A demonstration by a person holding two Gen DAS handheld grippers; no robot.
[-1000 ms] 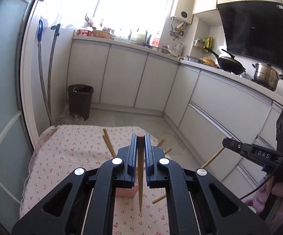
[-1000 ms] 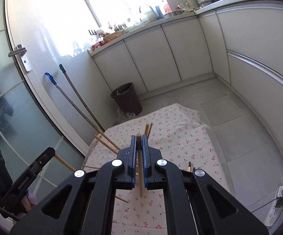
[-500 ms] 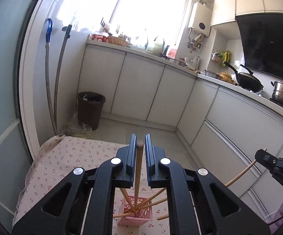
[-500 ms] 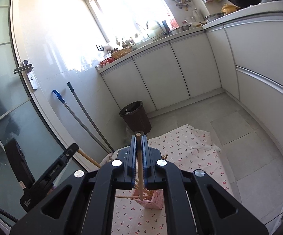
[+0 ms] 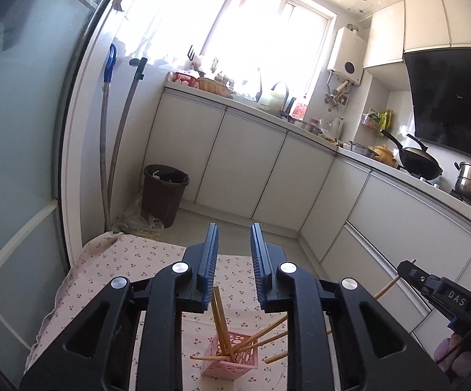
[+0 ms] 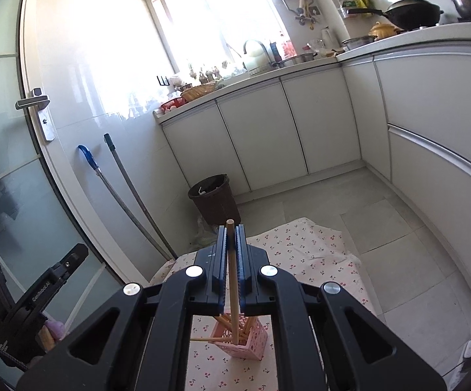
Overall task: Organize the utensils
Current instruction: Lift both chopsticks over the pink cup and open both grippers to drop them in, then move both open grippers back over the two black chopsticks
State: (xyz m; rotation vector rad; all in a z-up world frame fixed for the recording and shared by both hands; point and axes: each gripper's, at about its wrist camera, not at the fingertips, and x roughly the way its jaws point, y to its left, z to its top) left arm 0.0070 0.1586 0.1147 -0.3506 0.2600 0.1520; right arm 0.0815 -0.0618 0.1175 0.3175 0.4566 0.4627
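Hovering over pink perforated plastic holder (image 6: 248, 339) on cherry-print cloth (image 6: 313, 254): right gripper (image 6: 231, 244) clamps upright wooden chopstick (image 6: 232, 270); left gripper (image 5: 234, 247) opening, empty. Risk: tip catches leaning sticks (image 5: 261, 332), tipping light holder.

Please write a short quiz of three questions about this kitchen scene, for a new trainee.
1. True or false: the right gripper is shut on a chopstick.
2. Where do the loose chopsticks stand?
3. The left gripper has between its pads: A) a spoon, B) nothing, C) a fork.

Key:
1. True.
2. In the pink holder on the cherry-print cloth.
3. B; its jaws are opening.
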